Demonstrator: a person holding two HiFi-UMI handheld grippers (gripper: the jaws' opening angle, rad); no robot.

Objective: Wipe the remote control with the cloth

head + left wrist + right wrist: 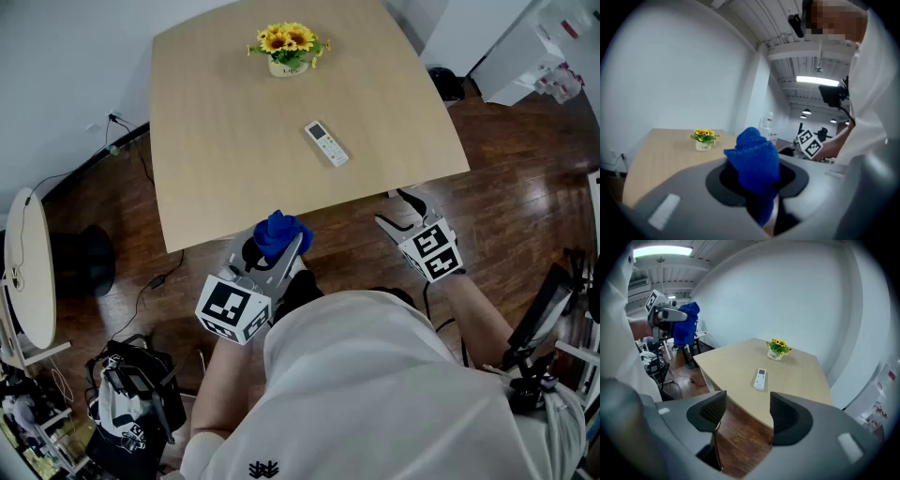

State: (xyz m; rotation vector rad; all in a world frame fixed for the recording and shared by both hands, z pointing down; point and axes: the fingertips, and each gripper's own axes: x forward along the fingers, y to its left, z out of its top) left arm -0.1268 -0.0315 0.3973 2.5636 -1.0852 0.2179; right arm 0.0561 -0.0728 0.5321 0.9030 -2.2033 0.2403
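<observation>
A white remote control (326, 143) (760, 379) lies flat near the middle of the light wooden table (225, 150). My left gripper (281, 246) hangs off the table's near edge, shut on a bunched blue cloth (279, 232) (754, 159) that sticks up from its jaws. My right gripper (400, 212) (743, 414) is open and holds nothing; it hovers over the floor just past the near right edge, with the remote ahead of its jaws. From the right gripper view, the left gripper with the cloth (686, 329) shows at the left.
A pot of yellow sunflowers (289, 47) (704, 139) (776, 349) stands at the table's far side. Dark wood floor (525, 187) surrounds the table. A round white side table (28, 267), cables and a bag (131, 403) are on the left, white cabinets (525, 47) at the far right.
</observation>
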